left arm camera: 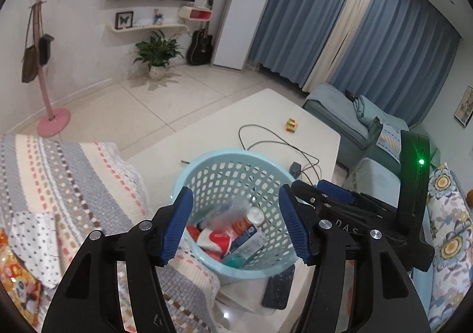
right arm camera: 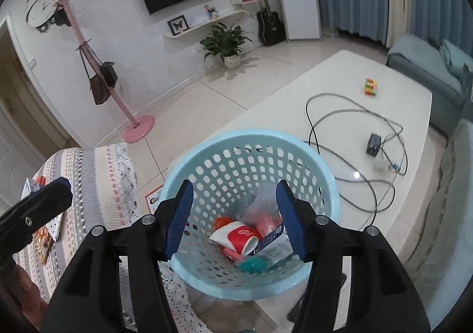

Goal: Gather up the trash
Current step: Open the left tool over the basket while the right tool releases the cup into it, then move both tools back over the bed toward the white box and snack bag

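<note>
White table bears a basket of half-hidden trash; both grippers' jaws gape, holding nothing.

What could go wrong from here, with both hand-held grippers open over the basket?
1. The light blue basket sits near the table's edge beside the sofa; a knock from the left hand-held gripper or right hand-held gripper could tip it off.
2. The looped black cable lies close by and could get snagged.
3. The dark phone-like device beside the basket might be mistaken for trash.
</note>
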Action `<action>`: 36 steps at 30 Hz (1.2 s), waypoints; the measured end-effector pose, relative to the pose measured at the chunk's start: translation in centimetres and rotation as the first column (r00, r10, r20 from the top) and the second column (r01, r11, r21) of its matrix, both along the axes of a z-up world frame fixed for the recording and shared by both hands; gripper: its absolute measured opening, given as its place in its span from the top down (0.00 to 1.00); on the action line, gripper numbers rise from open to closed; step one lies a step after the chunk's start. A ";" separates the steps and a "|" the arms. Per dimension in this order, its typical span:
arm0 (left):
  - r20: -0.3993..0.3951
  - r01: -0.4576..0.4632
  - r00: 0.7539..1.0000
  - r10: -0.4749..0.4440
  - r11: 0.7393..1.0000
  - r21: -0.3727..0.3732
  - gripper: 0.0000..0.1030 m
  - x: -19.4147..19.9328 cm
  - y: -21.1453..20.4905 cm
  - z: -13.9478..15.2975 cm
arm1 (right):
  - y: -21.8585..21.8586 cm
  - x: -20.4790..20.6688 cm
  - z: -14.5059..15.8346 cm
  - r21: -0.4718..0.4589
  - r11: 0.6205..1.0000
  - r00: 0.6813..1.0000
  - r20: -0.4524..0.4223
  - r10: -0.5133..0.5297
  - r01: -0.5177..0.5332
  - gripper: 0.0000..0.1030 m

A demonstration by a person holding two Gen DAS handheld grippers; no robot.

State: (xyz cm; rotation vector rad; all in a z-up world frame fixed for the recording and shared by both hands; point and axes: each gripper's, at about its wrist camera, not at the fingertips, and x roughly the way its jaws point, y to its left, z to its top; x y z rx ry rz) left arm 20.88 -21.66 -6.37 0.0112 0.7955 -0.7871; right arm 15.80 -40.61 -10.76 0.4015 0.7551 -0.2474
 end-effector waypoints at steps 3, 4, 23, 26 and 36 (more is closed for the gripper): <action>0.026 -0.008 1.000 0.008 1.000 -0.013 0.43 -0.9 0.9 1.2 | 1.0 -0.4 1.4 -0.018 0.999 0.999 0.034 0.029 -0.029 0.47; 0.033 -0.010 0.999 0.010 1.000 -0.017 0.43 -1.1 1.2 1.5 | 1.4 -0.6 1.7 -0.024 0.999 0.998 0.044 0.037 -0.036 0.47; 0.129 -0.181 0.972 0.196 0.976 -0.122 0.35 -3.8 13.0 6.7 | 12.9 -0.9 7.2 -0.167 0.955 0.954 0.137 0.267 -0.244 0.44; 0.113 -0.240 0.960 0.258 0.960 -0.146 0.35 -3.4 16.3 6.8 | 15.6 -0.3 7.5 -0.191 0.939 0.940 0.132 0.314 -0.287 0.44; 0.065 -0.444 0.890 0.451 0.890 -0.105 0.34 -1.8 27.1 5.5 | 23.7 1.8 6.1 -0.218 0.869 0.882 0.065 0.467 -0.445 0.44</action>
